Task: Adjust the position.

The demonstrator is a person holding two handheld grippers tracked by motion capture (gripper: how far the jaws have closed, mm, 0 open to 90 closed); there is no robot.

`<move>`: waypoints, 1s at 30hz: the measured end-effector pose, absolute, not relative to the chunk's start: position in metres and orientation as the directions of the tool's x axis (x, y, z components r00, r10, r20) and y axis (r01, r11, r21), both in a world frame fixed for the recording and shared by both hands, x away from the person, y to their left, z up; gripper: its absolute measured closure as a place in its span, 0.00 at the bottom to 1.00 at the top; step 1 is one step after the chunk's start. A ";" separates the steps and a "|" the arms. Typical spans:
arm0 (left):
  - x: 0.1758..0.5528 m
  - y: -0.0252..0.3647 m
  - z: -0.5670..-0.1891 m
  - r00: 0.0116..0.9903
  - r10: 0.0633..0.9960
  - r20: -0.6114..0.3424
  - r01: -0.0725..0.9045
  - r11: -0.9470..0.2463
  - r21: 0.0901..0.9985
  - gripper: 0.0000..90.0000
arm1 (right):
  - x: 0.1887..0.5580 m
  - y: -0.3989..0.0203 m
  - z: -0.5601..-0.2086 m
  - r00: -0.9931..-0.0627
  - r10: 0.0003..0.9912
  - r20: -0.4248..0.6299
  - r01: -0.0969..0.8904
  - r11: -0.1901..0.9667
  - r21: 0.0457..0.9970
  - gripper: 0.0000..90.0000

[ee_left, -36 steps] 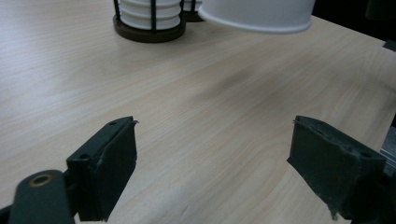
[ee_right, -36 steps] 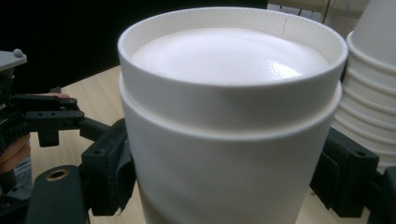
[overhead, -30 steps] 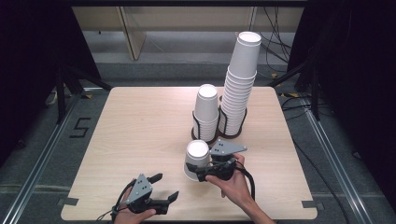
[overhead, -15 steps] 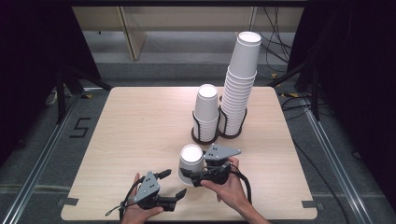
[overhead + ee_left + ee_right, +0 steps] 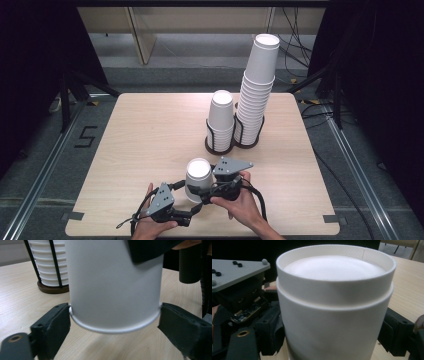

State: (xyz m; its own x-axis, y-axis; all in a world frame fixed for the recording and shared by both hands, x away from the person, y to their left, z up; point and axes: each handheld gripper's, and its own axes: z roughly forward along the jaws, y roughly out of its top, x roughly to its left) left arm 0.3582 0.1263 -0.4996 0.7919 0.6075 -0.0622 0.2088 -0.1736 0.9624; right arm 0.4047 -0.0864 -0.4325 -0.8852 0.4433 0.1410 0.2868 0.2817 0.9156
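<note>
Sitting upside down between both grippers' jaws, white cup [image 5: 198,178], right gripper [image 5: 212,192] clamping it, left gripper [image 5: 192,216] just opening, rim touching.

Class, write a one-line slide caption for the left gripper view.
Upside-down paper cups, lifted off the table, sit between the left gripper jaws, which have just been opening, with a cup rack behind.

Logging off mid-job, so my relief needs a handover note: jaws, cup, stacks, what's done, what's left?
Right gripper: jaws shut on the upside-down white cup, near the table's front edge.
Left gripper: jaws have just been opening and now flank the cup's lower rim.
Short stack and tall stack: in their holders, far right.
Done: cup in hand, away from the stacks.
Left: it looks like two nested cups, so probably pull them apart.
</note>
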 end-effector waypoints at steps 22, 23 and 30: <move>0.359 0.122 -0.500 0.797 0.604 -0.033 0.175 -0.177 0.968 0.04 | 0.393 -0.071 -0.434 -0.894 0.402 0.199 0.320 0.262 0.910 0.22; 0.359 0.122 -0.500 0.797 0.604 -0.033 0.175 -0.177 0.968 0.05 | 0.393 -0.071 -0.434 -0.894 0.402 0.199 0.320 0.262 0.910 0.22; 0.359 0.125 -0.498 0.805 0.593 0.006 0.181 -0.255 0.950 0.09 | 0.397 -0.075 -0.430 -0.898 0.404 0.176 0.314 0.305 0.899 0.17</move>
